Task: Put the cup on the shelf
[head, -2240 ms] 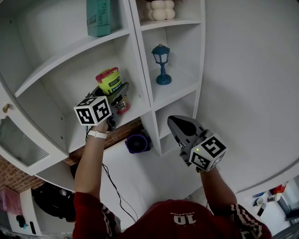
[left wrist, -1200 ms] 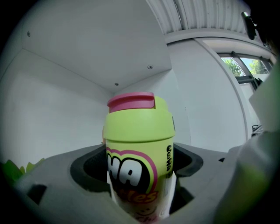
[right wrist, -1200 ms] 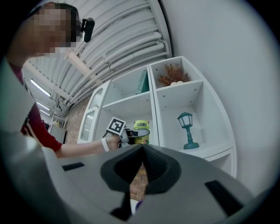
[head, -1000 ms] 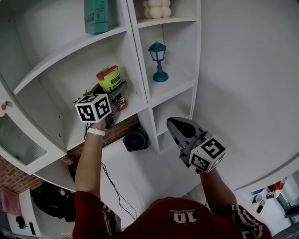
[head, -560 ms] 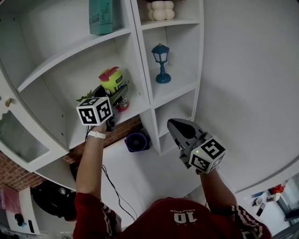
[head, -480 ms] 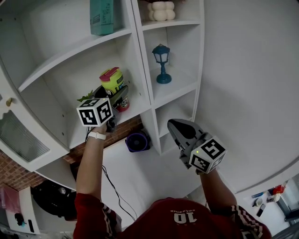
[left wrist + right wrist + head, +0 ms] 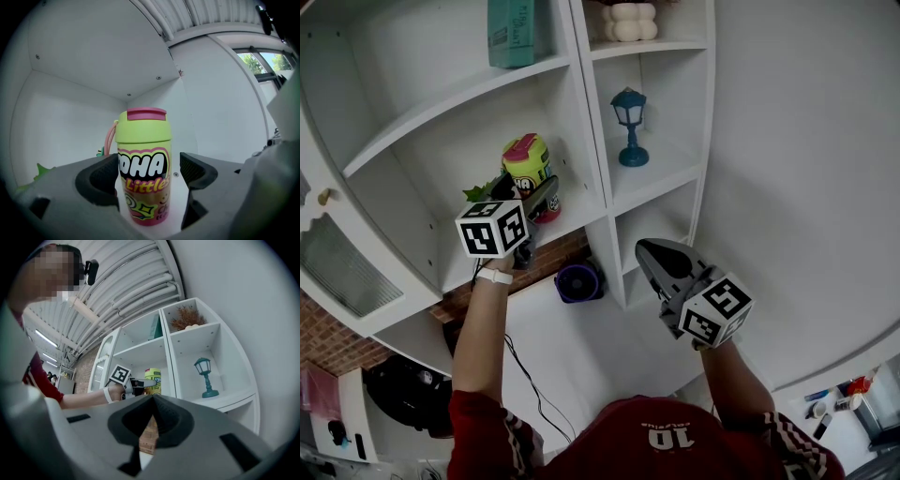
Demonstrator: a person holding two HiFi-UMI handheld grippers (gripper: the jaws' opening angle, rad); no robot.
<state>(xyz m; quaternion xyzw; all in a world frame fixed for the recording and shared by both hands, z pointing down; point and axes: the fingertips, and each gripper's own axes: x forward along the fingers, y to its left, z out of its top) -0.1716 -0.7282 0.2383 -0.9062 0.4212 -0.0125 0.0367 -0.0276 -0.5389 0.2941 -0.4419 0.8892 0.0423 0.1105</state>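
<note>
Item: cup [image 7: 143, 168], upright on the shelf [image 7: 581, 208], between the jaws of our left hand-held gripper [image 7: 542, 190], which we are holding released. Right hand-held gripper [image 7: 151, 401]: clenched, empty. Step: we are finishing placement, by our judgement. Next: withdrawing straight back without nudging.

In the wide bay of the shelf [image 7: 417, 164] we find open room to the left of the cup [image 7: 528, 161] and above it, up to the overhead board [image 7: 459, 91]. The upright divider [image 7: 578, 141] stands close on the cup's right, and a green sprig [image 7: 476, 194], perhaps a small plant, sits low at the left beside the left gripper [image 7: 534, 195]. That gripper's jaws stand apart round the cup, with a slit of space at the right-hand jaw, and the teal lantern [image 7: 629, 127] fills the middle of the neighbouring bay.
</note>
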